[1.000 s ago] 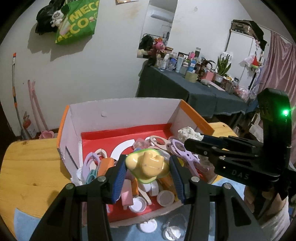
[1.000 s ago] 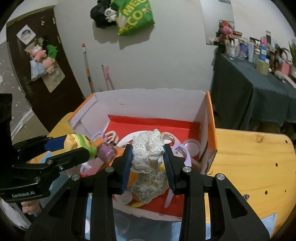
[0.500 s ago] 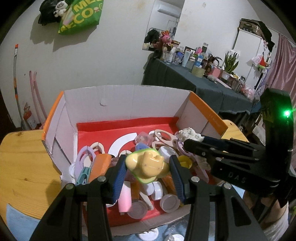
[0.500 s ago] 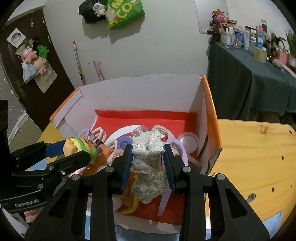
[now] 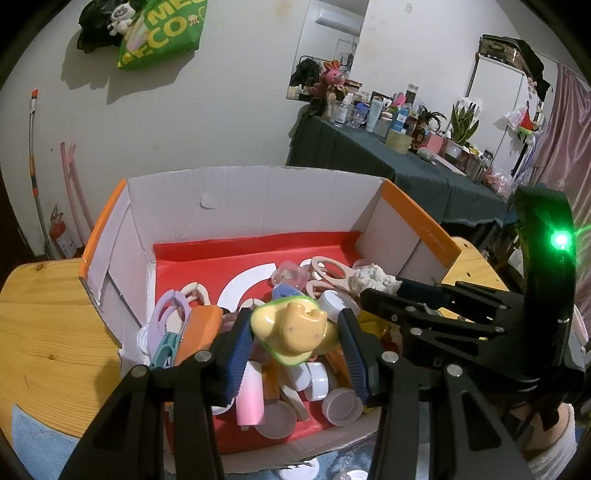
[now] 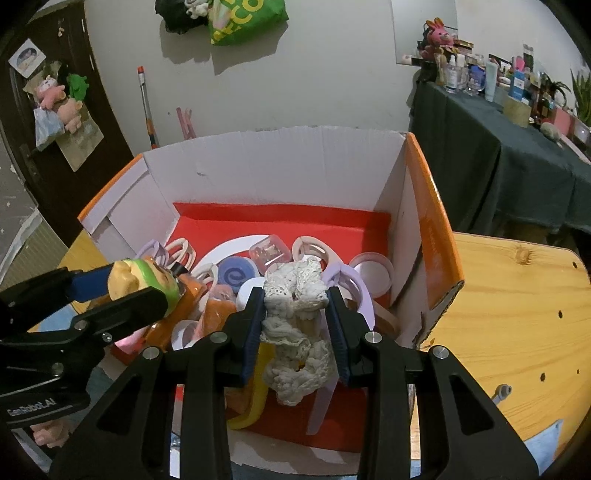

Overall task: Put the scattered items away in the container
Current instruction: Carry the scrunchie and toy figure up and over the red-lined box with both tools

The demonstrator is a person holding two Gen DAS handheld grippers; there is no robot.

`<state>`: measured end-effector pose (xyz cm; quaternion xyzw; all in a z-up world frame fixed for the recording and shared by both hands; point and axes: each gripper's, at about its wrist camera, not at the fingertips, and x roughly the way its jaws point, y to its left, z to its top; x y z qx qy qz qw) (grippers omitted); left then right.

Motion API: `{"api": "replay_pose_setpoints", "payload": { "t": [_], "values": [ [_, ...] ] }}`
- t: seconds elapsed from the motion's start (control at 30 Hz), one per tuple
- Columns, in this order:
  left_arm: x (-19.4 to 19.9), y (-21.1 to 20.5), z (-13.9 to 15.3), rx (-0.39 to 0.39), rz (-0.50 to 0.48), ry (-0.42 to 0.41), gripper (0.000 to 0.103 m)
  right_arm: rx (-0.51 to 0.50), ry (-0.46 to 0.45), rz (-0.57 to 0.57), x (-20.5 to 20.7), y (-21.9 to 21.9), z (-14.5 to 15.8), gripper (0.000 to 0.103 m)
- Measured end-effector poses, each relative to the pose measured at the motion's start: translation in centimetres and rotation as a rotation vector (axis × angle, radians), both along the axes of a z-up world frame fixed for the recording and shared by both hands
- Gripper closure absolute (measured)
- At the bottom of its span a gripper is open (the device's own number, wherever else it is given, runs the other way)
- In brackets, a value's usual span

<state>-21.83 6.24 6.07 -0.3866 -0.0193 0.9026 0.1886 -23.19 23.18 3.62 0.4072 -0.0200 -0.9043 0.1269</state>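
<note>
**Both Grippers Loaded Above the Box**

Above the cardboard box (image 5: pixel 258 199) on the desk (image 6: pixel 517 295), a yellow-green toy (image 5: pixel 293 328) is clamped in the left gripper (image 5: pixel 293 343). A white lace cloth (image 6: pixel 295 317) is clamped in the right gripper (image 6: pixel 295 325). Lids and clips are seen inside the box.

Green shopping bag (image 5: pixel 162 33) hanging on the far white wall (image 5: pixel 229 122), black bag with a small plush (image 5: pixel 120 22) hanging just left of it. Mirror (image 5: pixel 328 48) hanging further right. Dark-clothed side table (image 5: pixel 373 162) standing far right, crowded with bottles (image 5: pixel 376 110), a pink bunny plush (image 5: pixel 334 75), a potted plant (image 5: pixel 461 125). Pink curtain (image 5: pixel 569 147) hanging at right edge. Dark door (image 6: pixel 44 110) at far left carrying soft toys (image 6: pixel 59 99).
</note>
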Motion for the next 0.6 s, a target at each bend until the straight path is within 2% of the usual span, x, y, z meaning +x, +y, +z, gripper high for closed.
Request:
{"api": "replay_pose_setpoints", "payload": {
  "t": [0.33, 0.6],
  "values": [
    [-0.1, 0.2, -0.2, 0.018, -0.013, -0.01, 0.054, 0.032, 0.006, -0.013, 0.1, 0.1, -0.3, 0.071],
    [0.0, 1.1, -0.4, 0.0, -0.026, -0.011, 0.054, 0.051, 0.008, -0.021, 0.1, 0.4, -0.5, 0.071]
  ]
}}
